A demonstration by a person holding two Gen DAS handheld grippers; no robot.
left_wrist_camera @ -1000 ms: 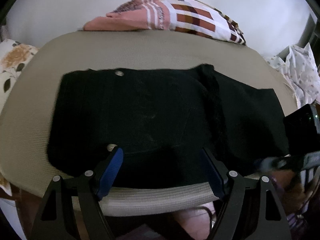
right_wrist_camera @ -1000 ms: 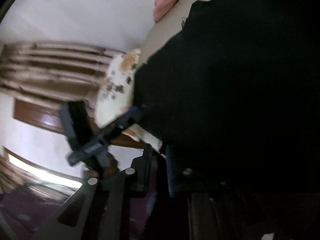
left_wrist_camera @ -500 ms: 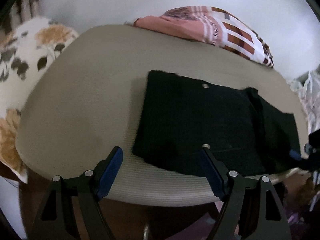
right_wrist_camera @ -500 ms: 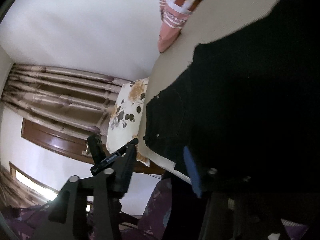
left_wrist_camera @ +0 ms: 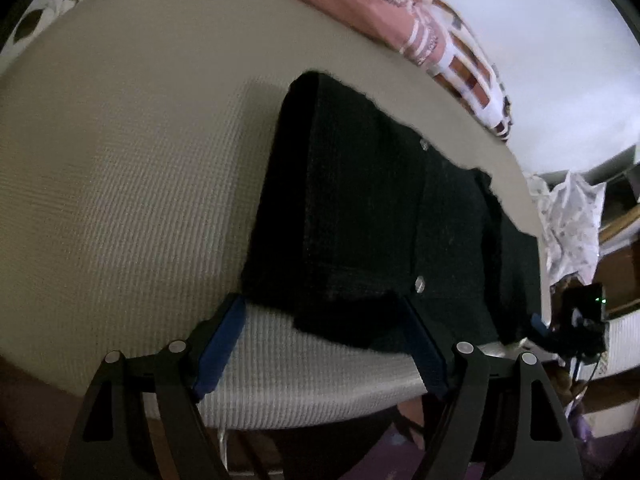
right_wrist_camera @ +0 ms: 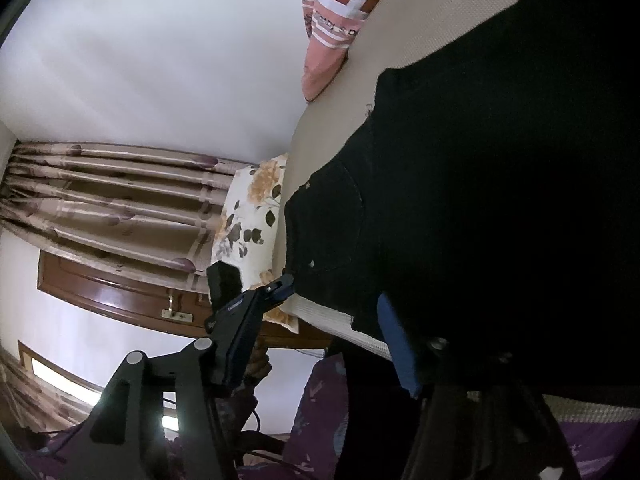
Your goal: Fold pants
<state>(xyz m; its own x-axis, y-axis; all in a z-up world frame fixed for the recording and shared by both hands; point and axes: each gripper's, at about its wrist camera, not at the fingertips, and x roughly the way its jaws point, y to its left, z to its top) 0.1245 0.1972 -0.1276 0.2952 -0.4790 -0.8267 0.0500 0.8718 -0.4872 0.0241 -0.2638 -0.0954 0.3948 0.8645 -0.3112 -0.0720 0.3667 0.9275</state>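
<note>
Pants (left_wrist_camera: 360, 216) lie centre-frame on the bed (left_wrist_camera: 120, 184); with both claws wide and empty, grip the near-left edge squarely before folding.

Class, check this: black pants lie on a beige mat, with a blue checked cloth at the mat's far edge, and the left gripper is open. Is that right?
One detail is wrong. The cloth at the far edge of the mat is pink with brown checks, not blue, as the left wrist view shows. The pants are black, and the left gripper is open.
</note>
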